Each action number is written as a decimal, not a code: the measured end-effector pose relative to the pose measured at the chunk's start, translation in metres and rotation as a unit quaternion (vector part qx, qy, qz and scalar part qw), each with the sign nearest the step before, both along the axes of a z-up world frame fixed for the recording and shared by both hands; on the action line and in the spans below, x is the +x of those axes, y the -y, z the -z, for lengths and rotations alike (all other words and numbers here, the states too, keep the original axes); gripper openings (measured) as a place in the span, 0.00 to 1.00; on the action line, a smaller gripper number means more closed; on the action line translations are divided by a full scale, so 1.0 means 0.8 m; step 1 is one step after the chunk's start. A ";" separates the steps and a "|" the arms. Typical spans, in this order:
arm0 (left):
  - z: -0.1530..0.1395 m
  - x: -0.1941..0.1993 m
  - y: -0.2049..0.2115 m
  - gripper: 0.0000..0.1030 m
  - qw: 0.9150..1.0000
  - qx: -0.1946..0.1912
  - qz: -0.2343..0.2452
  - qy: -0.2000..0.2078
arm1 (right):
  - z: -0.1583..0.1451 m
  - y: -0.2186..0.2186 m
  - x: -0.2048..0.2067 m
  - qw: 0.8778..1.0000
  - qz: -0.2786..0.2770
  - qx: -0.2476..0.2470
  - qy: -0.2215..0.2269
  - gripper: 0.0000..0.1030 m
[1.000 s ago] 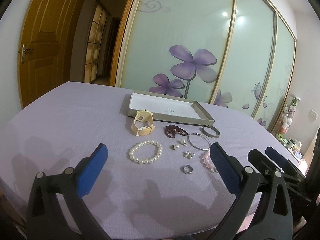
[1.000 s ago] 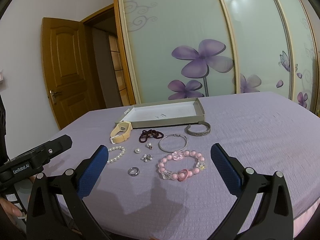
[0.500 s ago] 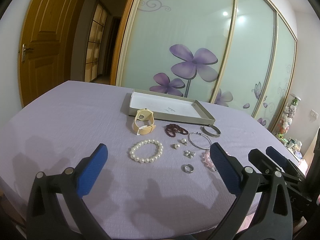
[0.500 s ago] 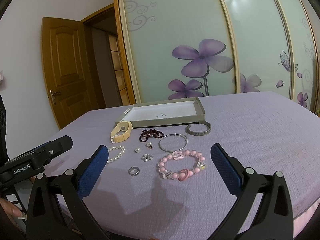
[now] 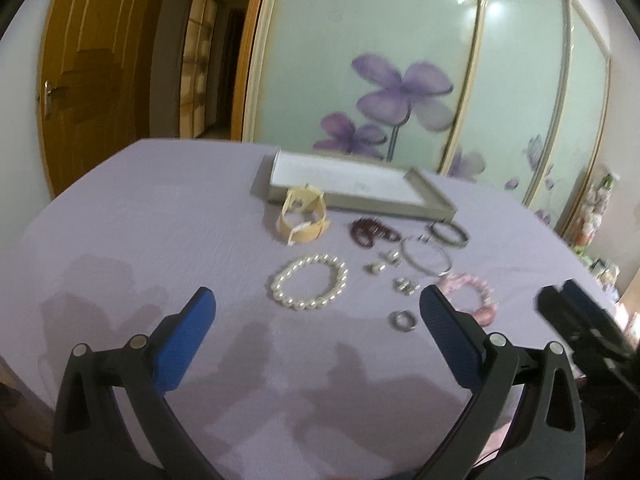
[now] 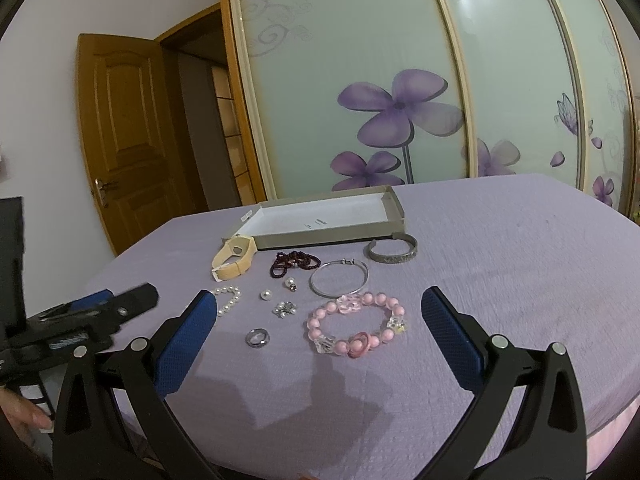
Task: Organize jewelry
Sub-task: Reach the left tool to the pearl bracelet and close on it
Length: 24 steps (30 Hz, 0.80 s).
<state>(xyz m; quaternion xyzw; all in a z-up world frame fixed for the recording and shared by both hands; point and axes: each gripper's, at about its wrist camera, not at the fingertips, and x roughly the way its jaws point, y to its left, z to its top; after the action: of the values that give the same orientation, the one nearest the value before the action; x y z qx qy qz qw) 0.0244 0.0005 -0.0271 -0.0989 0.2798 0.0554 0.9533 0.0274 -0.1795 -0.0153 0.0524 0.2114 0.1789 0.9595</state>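
Jewelry lies on a purple cloth before a grey, white-lined box. A white pearl bracelet lies just ahead of my open, empty left gripper. A pink bead bracelet lies ahead of my open, empty right gripper. Also here are a beige watch, dark red beads, a thin silver bangle, a dark cuff, a ring and small earrings.
The purple-covered table stands before sliding glass doors with purple flowers. A wooden door is at the left. The right gripper shows in the left wrist view; the left gripper shows in the right wrist view.
Both grippers have moved slightly forward toward the jewelry; the left view is now blurred with motion. Nothing on the table has moved.
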 end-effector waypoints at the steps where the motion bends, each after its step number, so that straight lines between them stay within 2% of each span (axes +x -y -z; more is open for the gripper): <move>1: 0.003 0.007 -0.002 0.98 1.000 0.000 -0.002 -0.011 | 0.001 0.001 0.002 1.000 0.001 0.000 -0.002 0.99; 3: 0.010 0.022 -0.009 0.98 0.999 -0.004 -0.005 -0.034 | 0.003 0.004 0.005 1.000 0.004 0.001 -0.006 0.99; 5: 0.014 0.037 -0.015 0.94 0.999 -0.007 -0.005 -0.051 | 0.005 0.006 0.009 1.000 0.007 0.001 -0.009 0.99; 7: 0.017 0.053 -0.021 0.82 0.998 -0.006 -0.002 -0.066 | 0.008 0.009 0.012 1.000 0.010 0.002 -0.014 0.99; 11: 0.022 0.081 -0.031 0.69 0.996 -0.001 0.003 -0.094 | 0.012 0.009 0.019 1.000 0.011 0.004 -0.022 0.99; 16: 0.033 0.114 -0.042 0.48 0.991 0.019 0.010 -0.132 | 0.014 0.008 0.025 1.000 0.009 0.003 -0.029 0.99; 18: 0.040 0.123 -0.044 0.42 0.989 0.016 0.020 -0.148 | 0.015 0.007 0.028 0.999 0.008 0.003 -0.032 0.99; 21: 0.042 0.128 -0.041 0.38 0.988 0.030 0.030 -0.151 | 0.017 0.004 0.031 0.999 0.005 0.002 -0.036 0.99; 24: 0.043 0.132 -0.038 0.18 0.987 0.040 0.035 -0.150 | 0.019 -0.002 0.032 0.999 0.001 -0.002 -0.039 0.99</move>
<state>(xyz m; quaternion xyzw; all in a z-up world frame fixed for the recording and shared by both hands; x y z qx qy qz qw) 0.1300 0.0307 -0.0613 -0.0416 0.4209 0.0476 0.9049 0.0532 -0.1779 -0.0304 0.0580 0.2490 0.1758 0.9506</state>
